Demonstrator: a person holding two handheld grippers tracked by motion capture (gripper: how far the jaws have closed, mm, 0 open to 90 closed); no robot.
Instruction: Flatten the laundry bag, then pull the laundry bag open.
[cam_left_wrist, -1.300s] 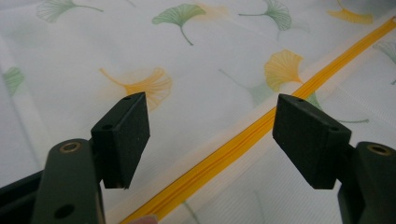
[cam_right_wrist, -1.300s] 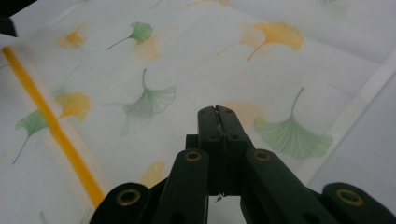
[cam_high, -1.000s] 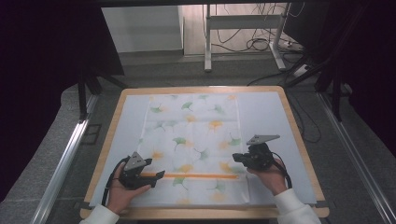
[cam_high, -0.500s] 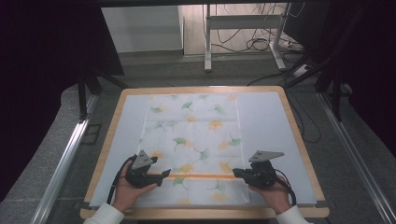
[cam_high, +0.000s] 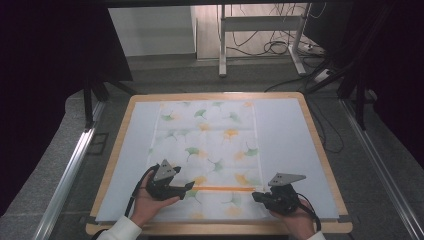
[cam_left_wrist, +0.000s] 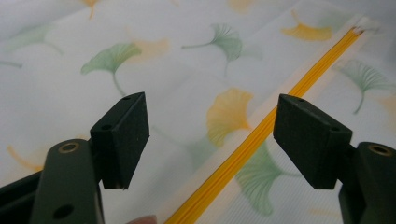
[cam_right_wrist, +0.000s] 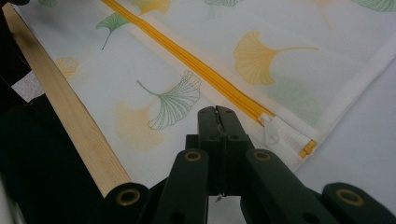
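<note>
1. The table (cam_high: 320, 150) carried a pale mat, and on it your mesh bag (cam_high: 210, 150) with the ginkgo-leaf print lay flat, midway between the left and right edges, its long axis running from the near edge towards the far edge.
2. The bag's orange zipper (cam_high: 220, 188) ran crosswise, parallel to the near edge and close to it, reaching from your left gripper (cam_high: 186, 188) towards your right gripper (cam_high: 256, 196).
3. Your left gripper hovered over the zipper's left end with its jaws spread wide and nothing between them; the left gripper view showed the zipper passing under that gap and running off to the bag's far seam.
4. Your right gripper sat at the bag's near right corner with its jaws pressed together, gripping nothing.
5. The right gripper view showed what the high view was too small to give: the white zipper pull (cam_right_wrist: 271, 133), lying at the zipper's right end just beside the closed jaw tips, apart from them.
</note>
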